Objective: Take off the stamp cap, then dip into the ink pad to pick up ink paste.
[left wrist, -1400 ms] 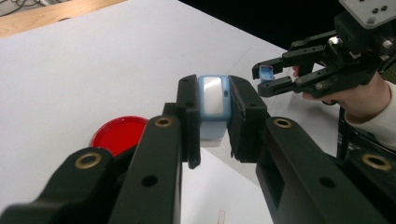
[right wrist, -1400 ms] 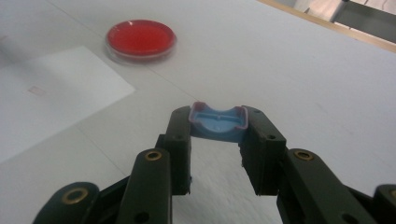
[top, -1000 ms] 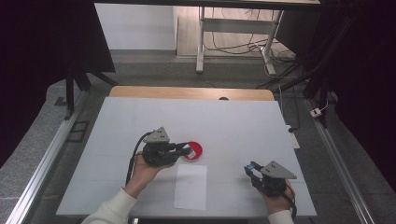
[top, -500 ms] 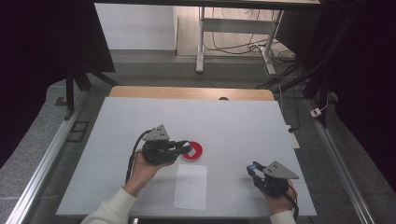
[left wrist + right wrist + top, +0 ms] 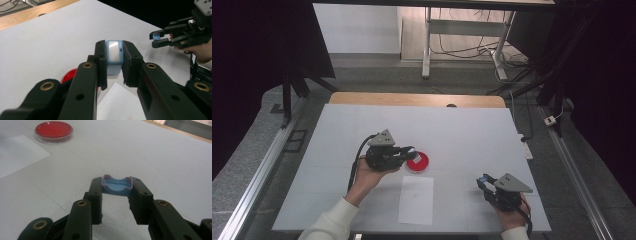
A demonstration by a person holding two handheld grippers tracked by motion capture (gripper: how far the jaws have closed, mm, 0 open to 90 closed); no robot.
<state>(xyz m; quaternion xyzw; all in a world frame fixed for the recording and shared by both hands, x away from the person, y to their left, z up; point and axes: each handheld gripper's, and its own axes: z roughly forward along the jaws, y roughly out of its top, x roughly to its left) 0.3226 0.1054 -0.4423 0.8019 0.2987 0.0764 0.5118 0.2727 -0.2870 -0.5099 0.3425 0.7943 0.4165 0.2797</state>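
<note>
My left gripper [image 5: 411, 151] is shut on a small blue block with a white face [image 5: 114, 53]. It hovers at the left edge of a round red dish [image 5: 419, 163], which peeks out under the jaws [image 5: 69, 75]. My right gripper [image 5: 483, 181] rests near the table's front right, shut on a curved blue cap [image 5: 116, 185]. Farther off in the left gripper view, that right gripper [image 5: 156, 40] holds the same blue piece. A white sheet of paper [image 5: 416, 199] lies in front of the dish, between the two hands.
The white tabletop [image 5: 462, 130] ends in a wooden strip [image 5: 412, 98] at the far side. A white power strip [image 5: 525, 149] lies off the right edge. Metal rails run along both sides of the table.
The left gripper has drawn back slightly, and more of the red dish shows. The right gripper has stayed where it was.
</note>
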